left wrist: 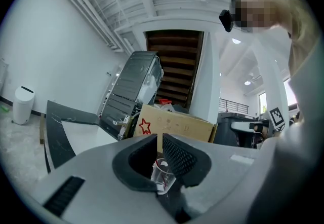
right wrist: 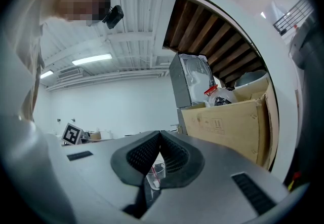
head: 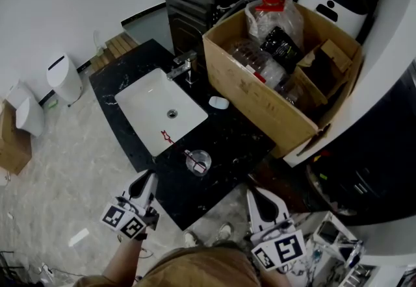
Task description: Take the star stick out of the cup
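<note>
Low at the near edge of the black worktop (head: pixel 227 139) hang both tools. The left claw (head: pixel 150 178) has its pads a narrow slit apart with nothing between them, and the right claw (head: pixel 255 193) is pinched closed and empty. Straight ahead, between the two, stands the clear cup (head: pixel 198 162), with a thin red stick (right wrist: pixel 154 172) leaning inside. That looks like the star stick. Best play, I'd say: open wider, come in over the rim, pinch the stick high and lift straight up so the light cup doesn't tip. The other claw could steady it. Watch the white basin (head: pixel 146 100) just to the left, with a red star shape (head: pixel 167 137) on its near rim. The cardboard box (head: pixel 253 97) crowds in from the right.
</note>
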Demonstrator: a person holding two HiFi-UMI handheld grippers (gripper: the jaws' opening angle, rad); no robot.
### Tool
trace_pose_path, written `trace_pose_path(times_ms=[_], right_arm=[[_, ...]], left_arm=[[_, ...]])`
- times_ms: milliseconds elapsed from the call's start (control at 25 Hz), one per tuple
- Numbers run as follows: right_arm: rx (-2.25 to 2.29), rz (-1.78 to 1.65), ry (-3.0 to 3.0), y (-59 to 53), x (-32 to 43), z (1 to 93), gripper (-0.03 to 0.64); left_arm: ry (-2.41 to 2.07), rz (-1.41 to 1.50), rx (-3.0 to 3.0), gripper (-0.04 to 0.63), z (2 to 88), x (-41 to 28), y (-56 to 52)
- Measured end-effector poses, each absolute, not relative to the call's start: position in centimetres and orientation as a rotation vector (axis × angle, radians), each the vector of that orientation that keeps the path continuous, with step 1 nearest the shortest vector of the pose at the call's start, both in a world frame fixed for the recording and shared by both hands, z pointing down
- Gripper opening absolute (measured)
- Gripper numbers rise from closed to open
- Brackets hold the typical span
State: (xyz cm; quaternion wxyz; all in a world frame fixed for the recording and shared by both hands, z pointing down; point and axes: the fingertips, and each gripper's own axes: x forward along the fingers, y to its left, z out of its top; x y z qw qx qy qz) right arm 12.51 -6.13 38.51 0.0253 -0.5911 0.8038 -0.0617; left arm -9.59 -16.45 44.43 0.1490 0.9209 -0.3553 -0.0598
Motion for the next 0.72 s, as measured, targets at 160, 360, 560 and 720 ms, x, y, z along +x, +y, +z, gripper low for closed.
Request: trace_pose_path(times_ms=[160, 360, 560, 720], right_arm=[[-1.835, -0.193, 2.479, -6.4, 12.8, 38.5, -0.002], [-1.834, -0.191, 2.474, -6.9, 13.0, 38.4, -0.002], [-1.834, -0.196, 2.478, -7.2, 13.1, 38.5, -0.002], [-1.840, -0.193, 2.472, -7.3, 13.4, 38.6, -0.002]], left_arm=[[-1.006, -0.162, 2.651, 0.049, 44.5, -9.0, -17.0], [-0.995, -0.139, 2.645, 0.084, 45.1, -8.3, -17.3], [-0.993, -0.122, 2.646, 0.102, 45.6, -7.9, -18.0], [-0.987, -0.107, 2.657, 0.118, 45.7, -7.4, -18.8]])
